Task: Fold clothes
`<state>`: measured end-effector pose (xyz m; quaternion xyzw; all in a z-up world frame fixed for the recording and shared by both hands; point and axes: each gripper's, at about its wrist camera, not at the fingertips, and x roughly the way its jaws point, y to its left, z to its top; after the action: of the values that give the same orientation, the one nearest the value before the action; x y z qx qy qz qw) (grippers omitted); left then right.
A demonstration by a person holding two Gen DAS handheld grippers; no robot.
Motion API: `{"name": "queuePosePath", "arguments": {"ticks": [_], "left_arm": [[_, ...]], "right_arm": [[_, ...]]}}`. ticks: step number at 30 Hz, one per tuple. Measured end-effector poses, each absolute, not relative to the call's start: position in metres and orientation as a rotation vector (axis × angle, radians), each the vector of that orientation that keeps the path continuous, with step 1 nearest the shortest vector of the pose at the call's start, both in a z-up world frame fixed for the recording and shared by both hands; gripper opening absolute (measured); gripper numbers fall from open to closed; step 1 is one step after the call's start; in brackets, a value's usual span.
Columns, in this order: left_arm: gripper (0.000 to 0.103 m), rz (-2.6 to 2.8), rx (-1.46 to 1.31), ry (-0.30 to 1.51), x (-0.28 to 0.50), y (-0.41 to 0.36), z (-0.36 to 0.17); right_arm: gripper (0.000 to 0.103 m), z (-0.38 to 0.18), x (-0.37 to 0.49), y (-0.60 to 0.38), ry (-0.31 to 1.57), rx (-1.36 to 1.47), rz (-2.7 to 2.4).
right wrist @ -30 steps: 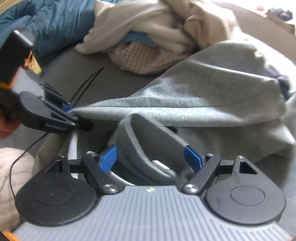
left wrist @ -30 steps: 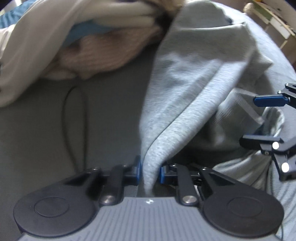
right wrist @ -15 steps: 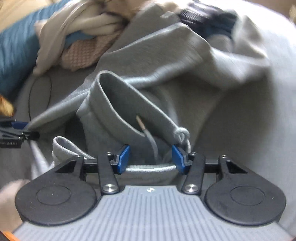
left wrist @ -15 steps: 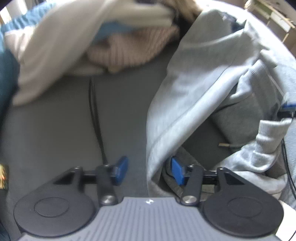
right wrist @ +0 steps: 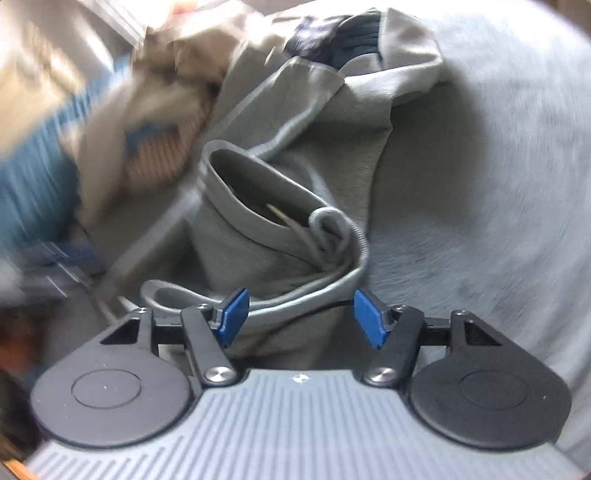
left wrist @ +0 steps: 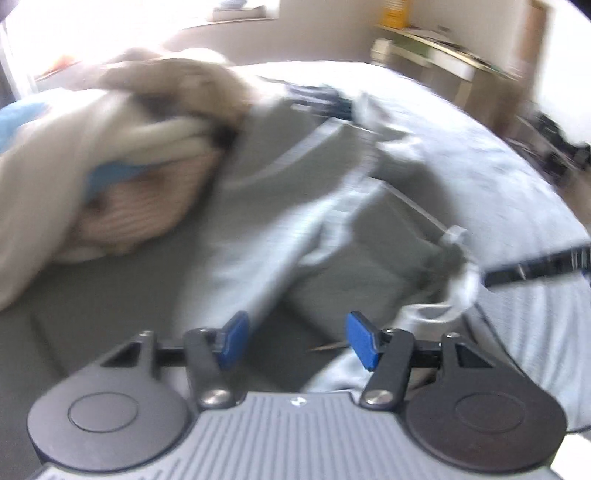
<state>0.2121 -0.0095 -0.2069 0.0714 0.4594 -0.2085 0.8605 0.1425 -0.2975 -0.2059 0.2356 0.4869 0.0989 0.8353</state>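
Note:
A grey sweat garment (left wrist: 258, 254) lies crumpled on the grey bed; its open waistband (right wrist: 258, 192) and looped drawstring (right wrist: 332, 229) face the right wrist camera. My left gripper (left wrist: 298, 341) is open just above the garment's edge, and the blue pads touch nothing. My right gripper (right wrist: 301, 317) hovers over the waistband with its jaws opening. A ribbed band of the garment runs across between the pads, which do not press it. One right finger (left wrist: 535, 267) shows at the right edge of the left wrist view. The left gripper (right wrist: 48, 258) is a blur at the left of the right wrist view.
A heap of other clothes (left wrist: 122, 155), beige, pink knit and blue, sits at the back left beside the grey garment. A dark navy piece (right wrist: 340, 33) lies at its far end. Grey bedding (right wrist: 480, 221) stretches to the right. A shelf (left wrist: 443, 55) stands beyond the bed.
The left gripper has let go of the grey fabric edge, opened and lifted away. The right gripper rolled and slid along to the drawstring waistband, narrowing and then widening its jaws.

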Motion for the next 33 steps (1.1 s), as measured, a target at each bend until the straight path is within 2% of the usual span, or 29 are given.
{"name": "queuePosePath", "arguments": {"ticks": [2, 7, 11, 15, 21, 27, 30, 33], "left_arm": [[0.055, -0.484, 0.178, 0.983, 0.212, -0.027, -0.219], [0.052, -0.574, 0.2, 1.052, 0.204, -0.048, -0.239], [0.052, -0.604, 0.234, 1.048, 0.194, -0.053, -0.245], [0.052, -0.603, 0.246, 1.044, 0.19, -0.053, -0.248], [0.053, -0.585, 0.222, 1.063, 0.197, -0.041, -0.25], [0.053, -0.583, 0.22, 1.068, 0.199, -0.037, -0.252], [0.053, -0.578, 0.217, 1.071, 0.199, -0.037, -0.253], [0.053, -0.573, 0.213, 1.074, 0.199, -0.037, -0.253]], "right_arm": [[0.064, -0.209, 0.14, -0.309, 1.021, 0.701, 0.228], [0.069, -0.239, 0.134, -0.321, 1.097, 1.107, 0.275], [0.07, -0.26, 0.126, -0.322, 1.164, 1.296, 0.265], [0.07, -0.266, 0.118, -0.32, 1.145, 1.469, 0.305], [0.073, -0.256, 0.121, -0.31, 1.246, 1.426, 0.364], [0.073, -0.226, 0.117, -0.345, 1.223, 1.078, 0.044], [0.071, -0.199, 0.115, -0.354, 1.106, 0.915, -0.05], [0.071, -0.177, 0.112, -0.352, 0.884, 1.045, 0.172]]}}
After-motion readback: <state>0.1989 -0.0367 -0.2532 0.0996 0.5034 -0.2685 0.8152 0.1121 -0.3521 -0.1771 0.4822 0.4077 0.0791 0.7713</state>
